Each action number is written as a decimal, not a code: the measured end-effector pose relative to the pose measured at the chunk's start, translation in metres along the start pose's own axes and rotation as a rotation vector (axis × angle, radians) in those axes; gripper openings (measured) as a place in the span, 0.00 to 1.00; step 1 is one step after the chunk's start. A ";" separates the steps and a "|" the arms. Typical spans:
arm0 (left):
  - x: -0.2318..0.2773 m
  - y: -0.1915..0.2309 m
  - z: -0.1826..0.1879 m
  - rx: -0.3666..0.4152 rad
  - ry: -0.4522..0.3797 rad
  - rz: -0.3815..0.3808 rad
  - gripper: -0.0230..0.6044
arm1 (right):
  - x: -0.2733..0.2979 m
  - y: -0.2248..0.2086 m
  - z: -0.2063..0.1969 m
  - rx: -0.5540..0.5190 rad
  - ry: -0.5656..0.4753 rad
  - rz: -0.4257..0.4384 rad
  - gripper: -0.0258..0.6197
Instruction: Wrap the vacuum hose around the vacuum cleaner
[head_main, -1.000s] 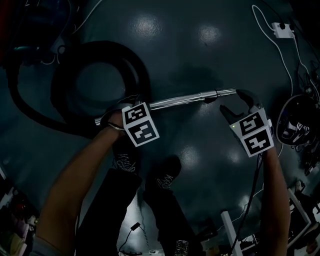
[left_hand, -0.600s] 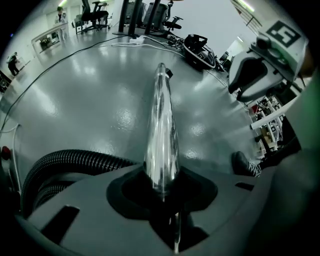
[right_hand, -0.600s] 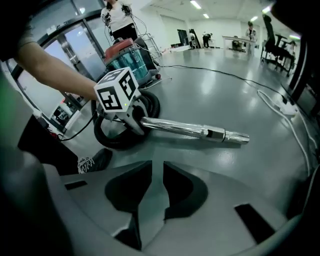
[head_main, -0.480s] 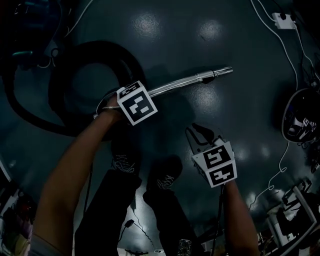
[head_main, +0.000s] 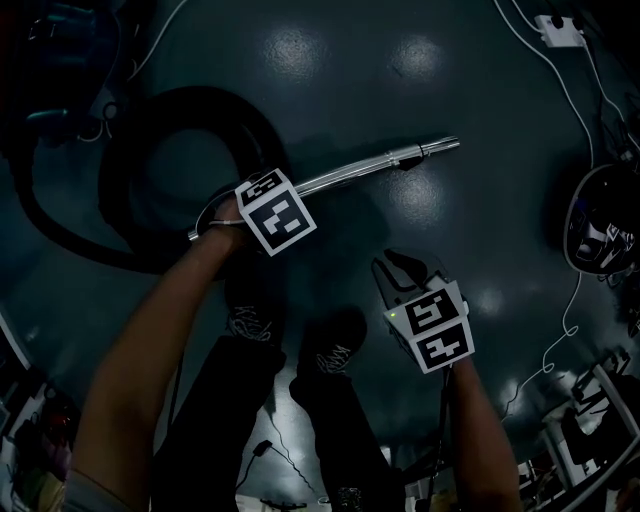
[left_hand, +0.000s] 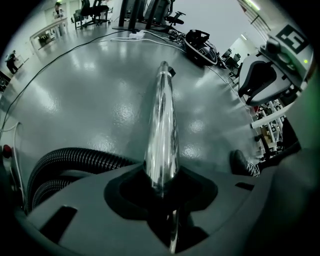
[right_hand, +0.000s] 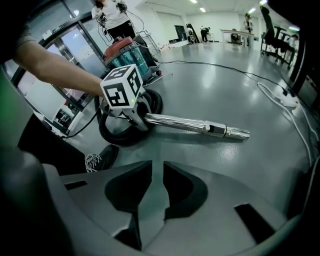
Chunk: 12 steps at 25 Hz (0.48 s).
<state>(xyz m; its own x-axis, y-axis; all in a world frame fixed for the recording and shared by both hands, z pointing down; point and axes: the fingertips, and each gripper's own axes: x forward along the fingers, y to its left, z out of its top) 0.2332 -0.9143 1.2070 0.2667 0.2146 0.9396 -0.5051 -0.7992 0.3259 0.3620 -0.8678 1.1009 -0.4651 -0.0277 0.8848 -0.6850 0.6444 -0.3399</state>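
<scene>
The chrome wand (head_main: 380, 165) lies low over the dark floor, and its near end joins the black ribbed hose (head_main: 200, 110), which coils at the left. My left gripper (head_main: 215, 222) is shut on the wand near the hose end; in the left gripper view the tube (left_hand: 161, 125) runs out from between the jaws (left_hand: 161, 175). My right gripper (head_main: 405, 265) hangs below the wand, apart from it. Its jaws have just been closing; a narrow gap remains and nothing is between them (right_hand: 156, 170). The vacuum cleaner (right_hand: 127, 52) stands behind the hose coil.
The person's shoes (head_main: 335, 350) stand just below the wand. A white power strip (head_main: 558, 28) with a white cable (head_main: 580, 150) lies at the top right. A dark round object (head_main: 600, 225) sits at the right edge. Office chairs (left_hand: 160, 10) stand far off.
The right gripper has left the wand's far end and moved down and to the left, and its jaws went from wide open to nearly closed. The left gripper keeps its hold.
</scene>
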 end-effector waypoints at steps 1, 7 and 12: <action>0.000 -0.001 -0.001 0.002 0.008 -0.005 0.26 | 0.000 0.000 -0.002 0.004 0.002 0.001 0.16; -0.001 -0.005 -0.003 0.005 0.037 -0.006 0.30 | -0.004 0.004 -0.009 0.032 -0.002 0.000 0.16; -0.010 -0.011 -0.005 0.001 0.047 -0.001 0.34 | -0.013 0.007 -0.011 0.043 -0.010 -0.006 0.16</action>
<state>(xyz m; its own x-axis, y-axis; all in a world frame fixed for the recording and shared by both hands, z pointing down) 0.2320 -0.9046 1.1950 0.2281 0.2419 0.9431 -0.5037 -0.7997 0.3269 0.3695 -0.8548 1.0902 -0.4663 -0.0391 0.8838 -0.7111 0.6108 -0.3481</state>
